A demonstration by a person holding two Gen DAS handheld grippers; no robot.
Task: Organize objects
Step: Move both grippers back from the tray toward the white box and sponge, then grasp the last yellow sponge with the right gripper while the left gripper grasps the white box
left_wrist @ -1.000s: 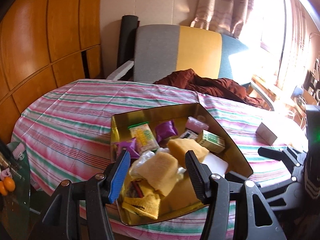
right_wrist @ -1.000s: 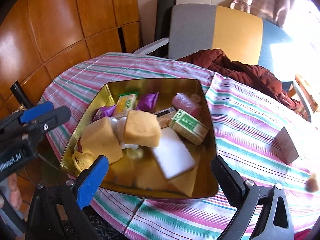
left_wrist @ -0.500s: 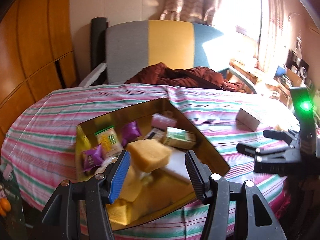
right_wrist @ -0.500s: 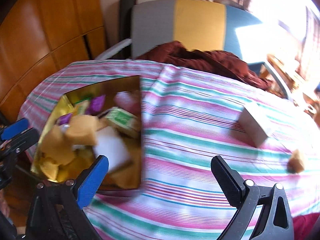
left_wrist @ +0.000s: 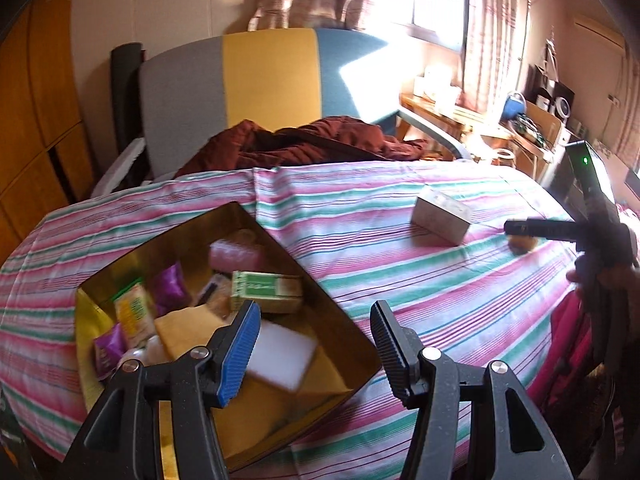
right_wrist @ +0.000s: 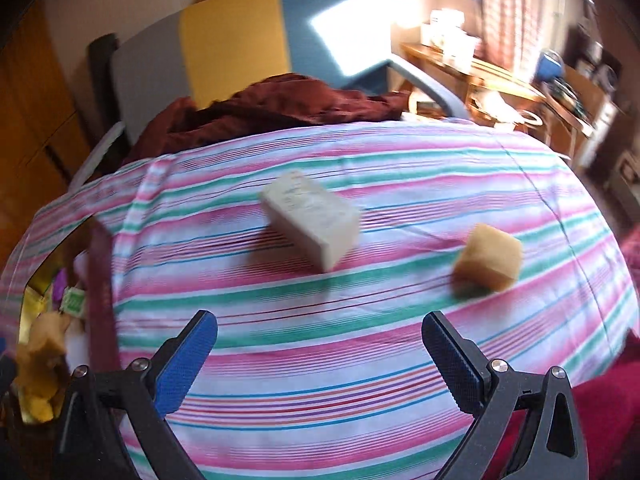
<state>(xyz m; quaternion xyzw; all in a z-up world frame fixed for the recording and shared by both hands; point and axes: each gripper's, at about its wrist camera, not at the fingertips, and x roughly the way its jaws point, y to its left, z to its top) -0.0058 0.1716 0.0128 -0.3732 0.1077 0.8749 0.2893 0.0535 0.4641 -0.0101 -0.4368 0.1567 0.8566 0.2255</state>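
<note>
Step in hand: reach toward loose items. Right tongs (right_wrist: 320,354) open, empty, above striped surface (right_wrist: 360,400). Pale box (right_wrist: 310,218) and yellow sponge (right_wrist: 490,258) ahead, outside gold tin (left_wrist: 280,256). Left tongs (left_wrist: 314,344) part-open, empty, over tin. Next: centre on one item, close.

No text, brand name, number or sign is legible in either view. The green carton (left_wrist: 266,291) lying in the gold tin (left_wrist: 280,246) bears print on its lid, too blurred to read. The yellow packet (left_wrist: 134,314) and the purple sachet (left_wrist: 171,289) beside it show printing likewise unreadable. The pale box (right_wrist: 311,218) on the striped tablecloth (right_wrist: 360,360) carries faint marks on its top face, smeared by motion and not decipherable.
</note>
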